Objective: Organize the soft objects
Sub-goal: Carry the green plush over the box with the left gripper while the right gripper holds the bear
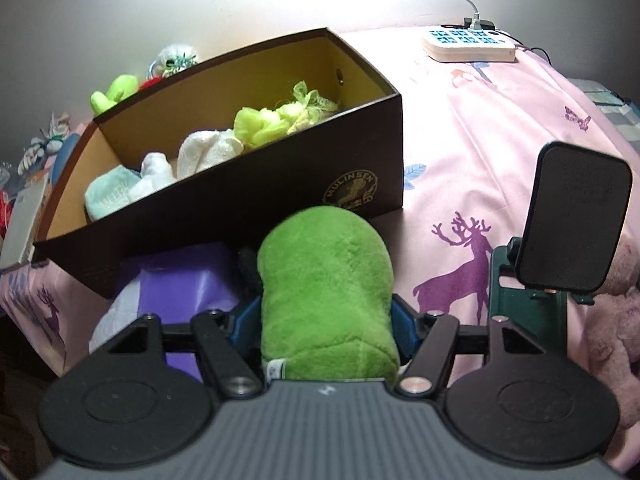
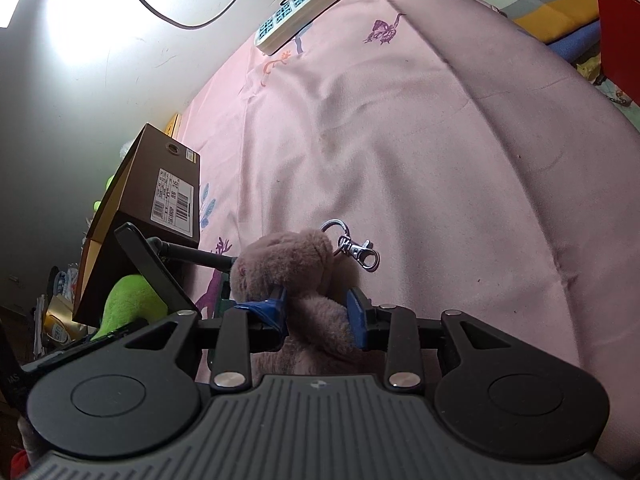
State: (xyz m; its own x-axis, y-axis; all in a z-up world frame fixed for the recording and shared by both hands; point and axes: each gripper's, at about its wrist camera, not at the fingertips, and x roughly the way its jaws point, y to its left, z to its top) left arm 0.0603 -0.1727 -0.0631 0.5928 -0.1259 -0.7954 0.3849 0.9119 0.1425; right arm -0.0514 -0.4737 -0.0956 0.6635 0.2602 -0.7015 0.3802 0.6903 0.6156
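While the green plush point(image 1: 326, 292) sits clamped in my left claw point(image 1: 325, 316), long axis pointing ahead, the box point(image 1: 256, 200) lies just beyond, up-left. Right claw point(image 2: 316, 312): gripping pink plush point(image 2: 288, 268), farther off.

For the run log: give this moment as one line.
left gripper: shut on green plush | right gripper: shut on pink plush | box: open, holds soft items

A home bedroom; pink deer-print bedsheet point(image 2: 420, 140), power strip point(image 1: 469, 44), shoebox point(image 1: 248, 216) of plush toys
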